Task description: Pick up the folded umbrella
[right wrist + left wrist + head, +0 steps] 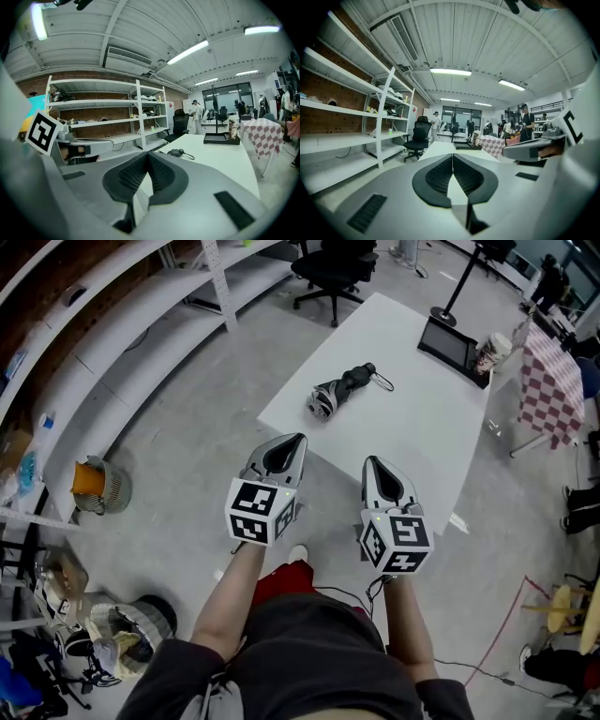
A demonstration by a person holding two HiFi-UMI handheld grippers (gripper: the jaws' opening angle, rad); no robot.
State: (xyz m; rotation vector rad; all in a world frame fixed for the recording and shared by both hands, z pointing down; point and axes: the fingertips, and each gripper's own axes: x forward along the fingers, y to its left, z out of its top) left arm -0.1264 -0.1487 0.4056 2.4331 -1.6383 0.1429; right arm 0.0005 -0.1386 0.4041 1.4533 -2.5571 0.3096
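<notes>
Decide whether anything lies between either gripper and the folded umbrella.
Nothing visible does. Only bare white table separates the folded umbrella from the left gripper and right gripper, both shut near the table's near edge. The tray and cup stand beyond it.

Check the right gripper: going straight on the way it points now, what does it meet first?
Probably the white table top, just left of the folded umbrella in the right gripper view. Nothing else stands ahead of the right gripper. Depth is unclear; it could graze the umbrella.
</notes>
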